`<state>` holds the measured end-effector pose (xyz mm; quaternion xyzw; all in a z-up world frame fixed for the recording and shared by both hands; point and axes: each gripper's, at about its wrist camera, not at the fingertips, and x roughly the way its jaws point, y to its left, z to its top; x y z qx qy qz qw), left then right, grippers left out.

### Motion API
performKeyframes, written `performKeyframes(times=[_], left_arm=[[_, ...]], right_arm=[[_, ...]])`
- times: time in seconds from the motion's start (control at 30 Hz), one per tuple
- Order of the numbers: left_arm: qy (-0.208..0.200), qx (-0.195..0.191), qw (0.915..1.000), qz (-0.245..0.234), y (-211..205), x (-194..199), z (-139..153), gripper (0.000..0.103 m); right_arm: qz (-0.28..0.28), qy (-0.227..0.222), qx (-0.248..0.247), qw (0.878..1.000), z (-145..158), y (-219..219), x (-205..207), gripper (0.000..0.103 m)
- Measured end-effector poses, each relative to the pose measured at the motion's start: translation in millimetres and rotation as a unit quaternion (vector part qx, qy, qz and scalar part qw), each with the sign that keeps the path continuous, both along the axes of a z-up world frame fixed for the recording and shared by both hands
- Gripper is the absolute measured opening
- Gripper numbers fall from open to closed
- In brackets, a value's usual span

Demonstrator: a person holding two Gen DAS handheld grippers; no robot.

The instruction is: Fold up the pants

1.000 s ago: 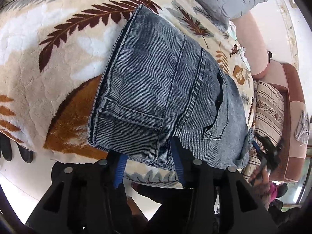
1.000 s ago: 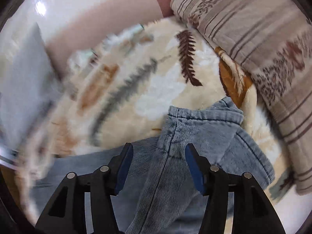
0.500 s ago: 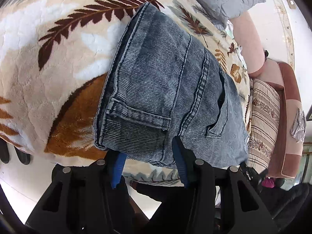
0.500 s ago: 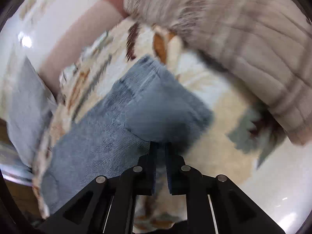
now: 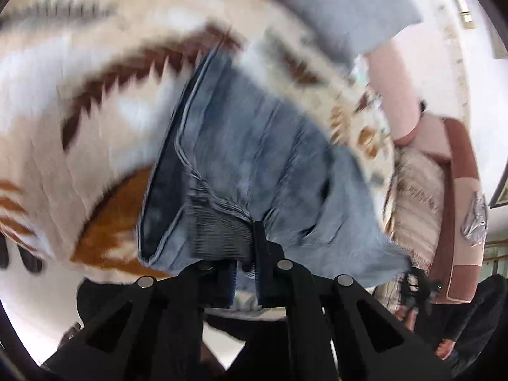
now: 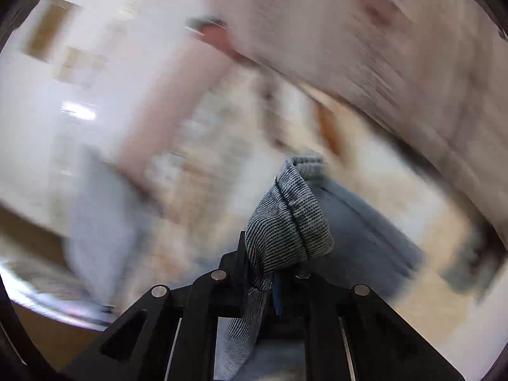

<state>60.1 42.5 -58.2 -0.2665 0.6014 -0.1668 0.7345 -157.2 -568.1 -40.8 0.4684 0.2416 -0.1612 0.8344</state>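
Note:
The blue-grey corduroy pants (image 5: 254, 158) lie folded on a fleece blanket (image 5: 79, 133) with brown leaf prints. My left gripper (image 5: 246, 250) is shut on the near edge of the pants and lifts it, so a fold of fabric bunches up between its fingers. My right gripper (image 6: 270, 273) is shut on another bunched edge of the pants (image 6: 285, 225), which hangs over its fingers. Both views are blurred by motion.
A grey pillow (image 5: 333, 6) lies at the far side of the blanket. A striped beige cushion (image 5: 419, 190) and a pink-brown sofa arm (image 5: 457, 190) stand to the right. The cushion (image 6: 397, 47) fills the upper right of the right wrist view.
My left gripper has shut on the near edge of the pants and raised it. My right gripper, shut since half a second ago, has lifted its edge. Both are moving fast.

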Motion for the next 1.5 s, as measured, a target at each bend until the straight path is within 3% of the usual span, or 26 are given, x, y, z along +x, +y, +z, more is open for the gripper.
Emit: performKeyframes(times=[0.03,0.1,0.27,0.33,0.5,0.63,0.77,0.83,0.87,0.9,0.97,1.03,1.17,1.33,1.43,1.5], left_arm=[[-0.014,0.007,0.9999,0.002,0,0,6,0.007],[-0.036,0.046,0.9983,0.001,-3,2,9,0.008],[0.042,0.067,0.9968,-0.009,-2,2,-40,0.011],[0.051,0.049,0.9975,-0.001,5,-1,-46,0.011],[0.038,0.076,0.9964,-0.007,10,-6,-31,0.012],[0.05,0.094,0.9943,-0.008,6,-6,-39,0.012],[0.05,0.077,0.9951,-0.037,10,-17,-23,0.014],[0.033,0.054,0.9954,-0.072,11,-28,-5,0.025],[0.019,0.046,0.9947,-0.09,9,-34,5,0.038],[-0.006,0.042,0.993,-0.11,4,-40,21,0.059],[-0.043,0.043,0.9888,-0.137,-10,-46,43,0.081],[-0.079,0.044,0.9818,-0.167,-38,-46,65,0.082],[-0.097,0.078,0.9614,-0.245,-126,-30,80,0.082],[-0.099,0.144,0.9175,-0.357,-271,-22,68,0.082],[-0.097,0.153,0.8951,-0.408,-358,-18,63,0.082],[-0.095,0.153,0.8846,-0.43,-414,-15,60,0.082]], right_arm=[[0.005,-0.029,-0.02,0.999,21,3,0,0.011],[0.001,-0.04,-0.047,0.998,33,4,-2,0.011],[-0.025,0.085,0.0,0.996,-51,-5,-9,0.011],[-0.028,0.128,0.012,0.991,-81,-5,-17,0.012],[-0.03,0.077,-0.015,0.996,-68,6,-40,0.012],[-0.023,0.115,-0.003,0.993,-82,0,-32,0.013],[-0.031,0.084,0.007,0.996,-72,1,-51,0.025],[-0.033,0.073,-0.005,0.997,-59,4,-67,0.029],[-0.038,0.071,-0.016,0.997,-53,5,-77,0.034],[-0.045,0.069,-0.025,0.996,-49,5,-87,0.043],[-0.064,0.057,-0.03,0.996,-47,5,-107,0.052],[-0.074,0.046,-0.021,0.996,-51,2,-118,0.054],[-0.076,0.03,0.012,0.997,-76,-5,-121,0.055],[-0.064,-0.012,0.045,0.997,-103,-10,-107,0.062],[-0.054,-0.045,0.043,0.997,-106,-12,-100,0.063],[-0.031,-0.069,0.051,0.996,-108,-13,-91,0.063]])
